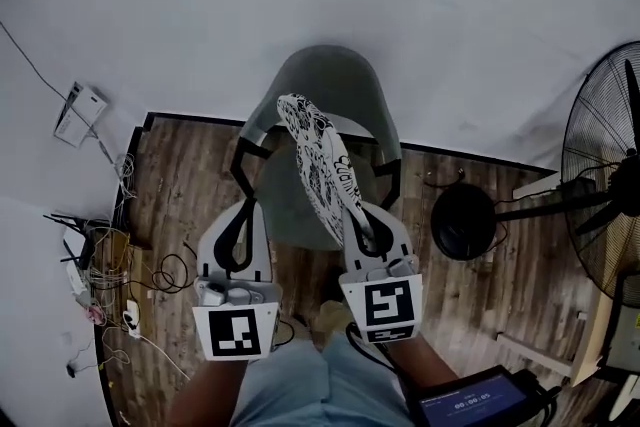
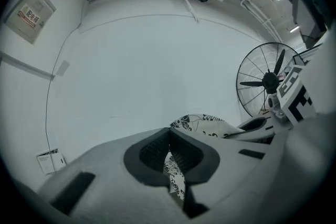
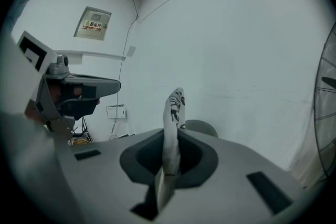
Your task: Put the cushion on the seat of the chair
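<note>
The cushion [image 1: 320, 160] is held on edge above the chair [image 1: 335, 75] seat and does not lie on it. It hides part of the seat on the fan side.

Right gripper [image 1: 358, 220]: the jaws are almost closed and clamp the cushion's near edge. The fabric stands upright out of the pads.

Left gripper [image 1: 240, 225]: the jaws are closed to a slit with patterned fabric pinched in it. The head view does not show this contact clearly.

The chair legs are hidden under the seat. The fan [image 1: 610, 175] is cut off at the picture edge, and its base stands near the chair. Cables [image 1: 110, 265] crowd the floor [image 1: 180, 175] edge by the side wall. Bare floor lies on both sides of the chair, and its back stands just before the rear wall.
</note>
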`<action>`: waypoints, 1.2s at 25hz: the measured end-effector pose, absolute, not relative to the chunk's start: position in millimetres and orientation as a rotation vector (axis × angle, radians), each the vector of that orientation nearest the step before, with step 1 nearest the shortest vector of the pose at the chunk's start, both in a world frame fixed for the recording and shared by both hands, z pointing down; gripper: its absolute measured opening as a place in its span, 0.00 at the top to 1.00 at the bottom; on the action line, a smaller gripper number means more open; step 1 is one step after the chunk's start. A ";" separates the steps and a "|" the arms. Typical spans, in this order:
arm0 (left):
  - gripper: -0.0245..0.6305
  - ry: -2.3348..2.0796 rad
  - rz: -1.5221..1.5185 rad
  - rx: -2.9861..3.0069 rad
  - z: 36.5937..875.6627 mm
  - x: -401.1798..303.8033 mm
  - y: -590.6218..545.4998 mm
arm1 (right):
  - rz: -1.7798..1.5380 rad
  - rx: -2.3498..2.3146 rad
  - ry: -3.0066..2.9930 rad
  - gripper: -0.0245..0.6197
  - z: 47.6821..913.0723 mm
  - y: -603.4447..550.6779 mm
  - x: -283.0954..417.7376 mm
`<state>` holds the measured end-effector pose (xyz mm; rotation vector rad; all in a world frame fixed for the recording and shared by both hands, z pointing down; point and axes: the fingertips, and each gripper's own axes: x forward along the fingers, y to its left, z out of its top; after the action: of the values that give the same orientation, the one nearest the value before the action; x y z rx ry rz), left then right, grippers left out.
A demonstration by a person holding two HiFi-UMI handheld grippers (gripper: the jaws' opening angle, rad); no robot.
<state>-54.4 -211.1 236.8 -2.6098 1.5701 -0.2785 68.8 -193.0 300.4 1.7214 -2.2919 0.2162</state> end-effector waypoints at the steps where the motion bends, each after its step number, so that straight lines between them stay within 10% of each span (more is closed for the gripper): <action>1: 0.95 1.576 -0.275 -2.608 236.2 -52.9 -215.0 | 0.217 1.719 -2.293 0.94 300.8 -198.2 70.1; 30: 0.95 1.476 -0.326 -2.776 323.1 -129.0 -380.9 | 0.425 1.784 -2.076 0.94 403.7 -318.7 -16.3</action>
<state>-129.0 -380.9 323.1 -2.7763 1.4764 -0.3261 -16.3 -318.7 403.7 1.7840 -2.0756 0.4246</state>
